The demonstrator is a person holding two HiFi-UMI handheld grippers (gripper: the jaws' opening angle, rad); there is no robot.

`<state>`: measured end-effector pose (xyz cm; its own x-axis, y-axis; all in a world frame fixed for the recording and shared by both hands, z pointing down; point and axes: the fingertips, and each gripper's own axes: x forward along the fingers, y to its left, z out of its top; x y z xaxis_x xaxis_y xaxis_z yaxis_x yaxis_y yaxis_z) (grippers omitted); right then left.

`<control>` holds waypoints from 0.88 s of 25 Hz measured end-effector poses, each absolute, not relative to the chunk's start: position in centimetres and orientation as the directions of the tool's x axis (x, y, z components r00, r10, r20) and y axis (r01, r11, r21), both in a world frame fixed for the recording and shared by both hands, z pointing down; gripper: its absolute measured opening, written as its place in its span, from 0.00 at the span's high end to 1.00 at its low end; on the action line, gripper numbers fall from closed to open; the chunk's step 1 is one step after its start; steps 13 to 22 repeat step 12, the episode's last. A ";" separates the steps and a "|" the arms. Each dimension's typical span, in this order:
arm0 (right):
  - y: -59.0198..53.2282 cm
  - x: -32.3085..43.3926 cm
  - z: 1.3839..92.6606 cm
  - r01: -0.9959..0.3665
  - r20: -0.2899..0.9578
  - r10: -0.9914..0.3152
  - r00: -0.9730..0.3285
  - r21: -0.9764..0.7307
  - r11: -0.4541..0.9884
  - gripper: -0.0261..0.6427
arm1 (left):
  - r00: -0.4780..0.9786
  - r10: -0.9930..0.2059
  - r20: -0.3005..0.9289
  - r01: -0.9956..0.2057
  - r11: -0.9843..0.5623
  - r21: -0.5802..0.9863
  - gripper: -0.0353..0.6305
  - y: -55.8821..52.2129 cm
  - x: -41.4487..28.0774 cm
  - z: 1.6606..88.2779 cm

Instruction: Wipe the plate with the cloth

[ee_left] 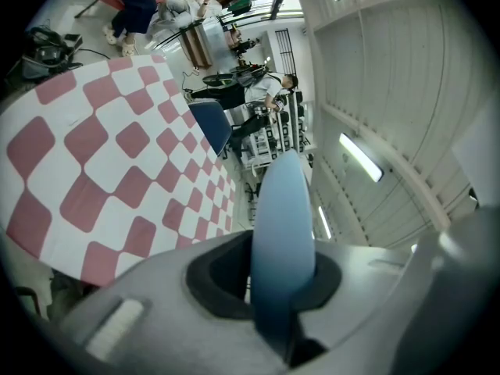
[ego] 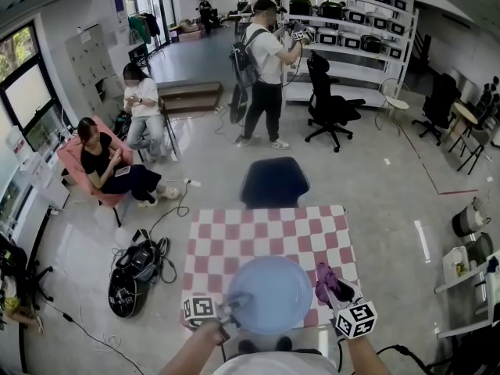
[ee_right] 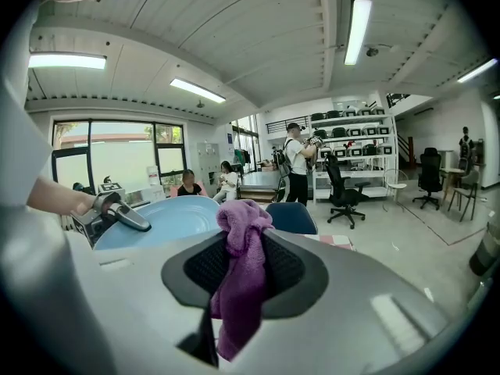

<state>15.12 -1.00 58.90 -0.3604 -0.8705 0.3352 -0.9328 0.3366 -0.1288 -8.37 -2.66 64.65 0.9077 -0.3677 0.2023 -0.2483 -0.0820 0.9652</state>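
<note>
Clamping my left tongs (ego: 233, 304) on the stiff, likely slick plate (ego: 271, 294) at its rim; right tongs (ego: 333, 290) pinch limp cloth (ego: 324, 276).

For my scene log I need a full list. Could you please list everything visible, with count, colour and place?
plate: one, light blue, held over the table's near edge
cloth: one, purple, right of the plate
table: one, red-and-white checks, centre
chair: one, dark blue, behind the table
office chairs: several, black, by the shelves and far right
bag: one, black, floor left of the table
people: one standing, two seated left, more far back
left gripper: shut on the plate
right gripper: shut on the cloth
</note>
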 end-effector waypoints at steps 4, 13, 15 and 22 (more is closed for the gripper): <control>-0.9 15.2 58.9 -0.934 0.336 -0.872 -0.357 -0.138 0.329 0.80 | 0.907 -0.371 0.199 -0.244 -0.078 0.967 0.87 -2.6 -8.3 64.5; -1.4 14.7 59.2 -0.933 0.333 -0.872 -0.358 -0.140 0.330 0.80 | 0.911 -0.362 0.199 -0.240 -0.071 0.968 0.87 -3.0 -8.2 65.0; -1.4 14.7 59.2 -0.933 0.333 -0.872 -0.358 -0.140 0.330 0.80 | 0.911 -0.362 0.199 -0.240 -0.071 0.968 0.87 -3.0 -8.2 65.0; -1.4 14.7 59.2 -0.933 0.333 -0.872 -0.358 -0.140 0.330 0.80 | 0.911 -0.362 0.199 -0.240 -0.071 0.968 0.87 -3.0 -8.2 65.0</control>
